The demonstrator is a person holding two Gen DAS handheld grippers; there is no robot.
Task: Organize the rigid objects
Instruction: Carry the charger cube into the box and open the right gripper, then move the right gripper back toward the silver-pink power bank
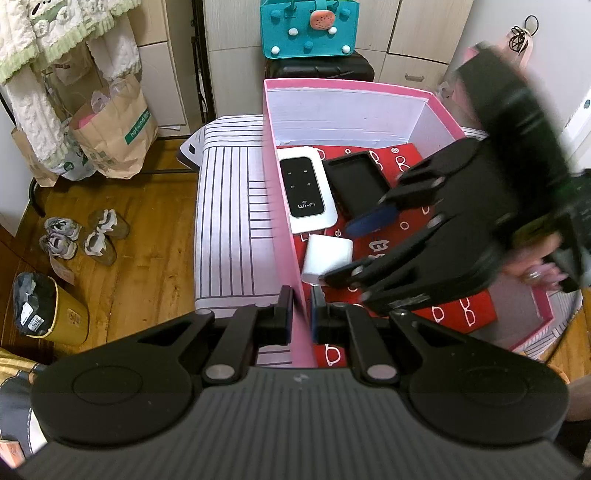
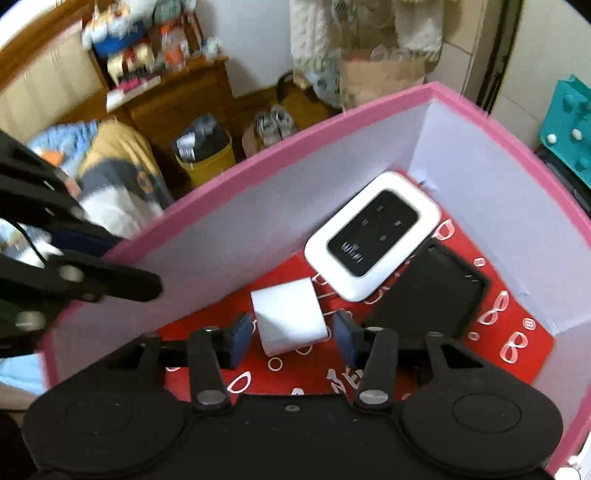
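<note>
A pink box (image 1: 284,236) with white inner walls holds a red printed cloth, a white Wi-Fi router (image 1: 306,188), a black case (image 1: 356,182) and a white charger cube (image 1: 325,258). My left gripper (image 1: 301,314) is shut on the box's left wall. My right gripper (image 2: 291,338) is open inside the box (image 2: 258,162), its fingers either side of the charger cube (image 2: 290,319), not squeezing it. The router (image 2: 373,236) and black case (image 2: 432,291) lie beyond it. The right gripper also shows in the left wrist view (image 1: 354,251).
The box stands on a white striped surface (image 1: 229,221). Paper bags (image 1: 110,136), shoes (image 1: 85,236) and a yellow bin (image 1: 51,314) sit on the wooden floor at left. A teal felt bag (image 1: 308,27) stands behind the box.
</note>
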